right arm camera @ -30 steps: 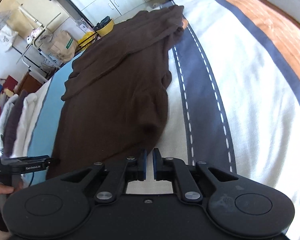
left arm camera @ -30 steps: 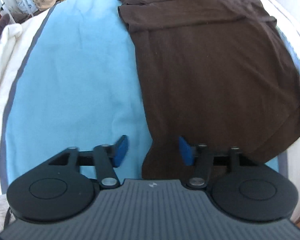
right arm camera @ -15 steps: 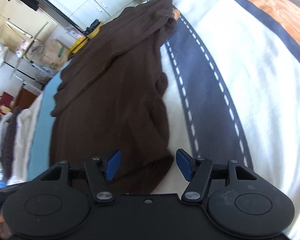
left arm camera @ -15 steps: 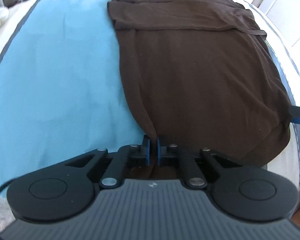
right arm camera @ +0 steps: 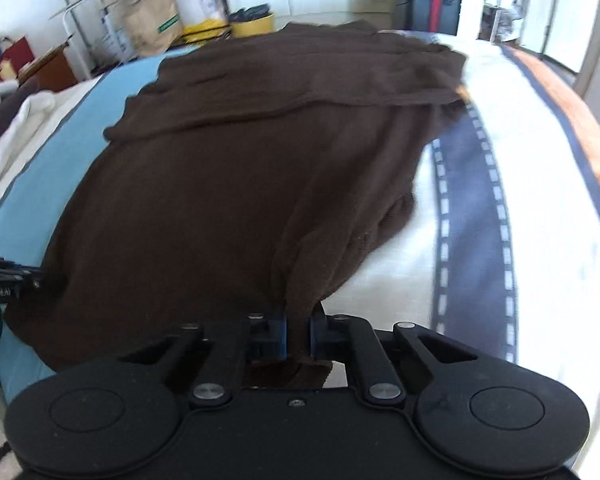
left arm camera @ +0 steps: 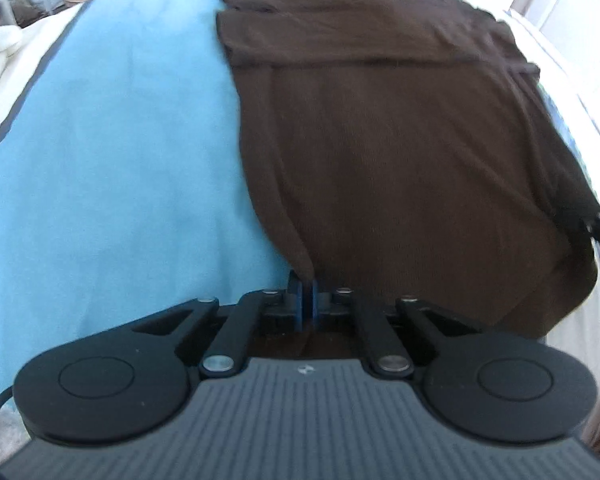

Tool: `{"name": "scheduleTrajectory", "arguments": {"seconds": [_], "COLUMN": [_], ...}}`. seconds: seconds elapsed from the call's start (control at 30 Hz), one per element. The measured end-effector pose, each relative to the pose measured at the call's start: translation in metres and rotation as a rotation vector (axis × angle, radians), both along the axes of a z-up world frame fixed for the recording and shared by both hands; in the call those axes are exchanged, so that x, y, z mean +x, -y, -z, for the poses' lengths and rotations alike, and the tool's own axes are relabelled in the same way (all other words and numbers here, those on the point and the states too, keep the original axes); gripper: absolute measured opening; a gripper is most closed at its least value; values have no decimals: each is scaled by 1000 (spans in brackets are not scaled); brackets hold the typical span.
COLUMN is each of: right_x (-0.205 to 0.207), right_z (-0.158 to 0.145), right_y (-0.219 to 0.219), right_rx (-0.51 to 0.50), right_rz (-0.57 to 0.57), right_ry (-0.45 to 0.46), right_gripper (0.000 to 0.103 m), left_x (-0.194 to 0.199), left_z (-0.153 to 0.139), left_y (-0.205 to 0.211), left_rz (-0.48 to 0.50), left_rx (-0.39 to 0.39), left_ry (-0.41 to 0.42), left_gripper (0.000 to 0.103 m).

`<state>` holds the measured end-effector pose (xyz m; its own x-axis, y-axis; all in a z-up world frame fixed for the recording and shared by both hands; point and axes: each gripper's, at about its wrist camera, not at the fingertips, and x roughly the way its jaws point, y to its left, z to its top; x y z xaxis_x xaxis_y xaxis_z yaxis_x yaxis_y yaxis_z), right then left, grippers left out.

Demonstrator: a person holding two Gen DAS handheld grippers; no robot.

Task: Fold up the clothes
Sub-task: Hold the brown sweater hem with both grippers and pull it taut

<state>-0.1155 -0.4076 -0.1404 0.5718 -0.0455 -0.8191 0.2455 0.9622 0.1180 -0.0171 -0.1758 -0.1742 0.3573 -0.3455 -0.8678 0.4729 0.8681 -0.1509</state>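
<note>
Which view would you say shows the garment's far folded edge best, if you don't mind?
The right wrist view: the brown garment's folded band runs unbroken across the bed, its right end included. The left wrist view shows the garment too, but blurrier, its right side nearing glare.

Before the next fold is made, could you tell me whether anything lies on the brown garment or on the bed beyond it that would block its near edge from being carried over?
Nothing visible does: the dark brown knit garment lies bare on the striped bedspread, its near edge pinched by the left tool and the closing right tool.
</note>
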Motion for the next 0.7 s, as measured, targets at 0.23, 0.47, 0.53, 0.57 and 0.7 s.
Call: {"name": "scheduleTrajectory", "arguments": {"seconds": [0.23, 0.47, 0.53, 0.57, 0.7], "right_x": [-14, -10, -9, -9, -11], "right_z": [-32, -49, -43, -41, -34], "right_y": [17, 9, 11, 13, 25], "right_rx": [45, 22, -6, -8, 32], "right_rz": [22, 4, 8, 14, 41], "right_ry": [188, 263, 238, 230, 216], "right_gripper": [10, 11, 11, 11, 11], "left_x": [-14, 16, 28, 34, 49], "left_z": [-42, -30, -26, -26, -25], "left_y": [-16, -20, -17, -15, 5], "left_rz": [-63, -119, -108, -97, 15], "left_rx": [-104, -139, -138, -147, -27], "left_ry": [268, 56, -19, -48, -47], "left_gripper": [3, 3, 3, 4, 8]}}
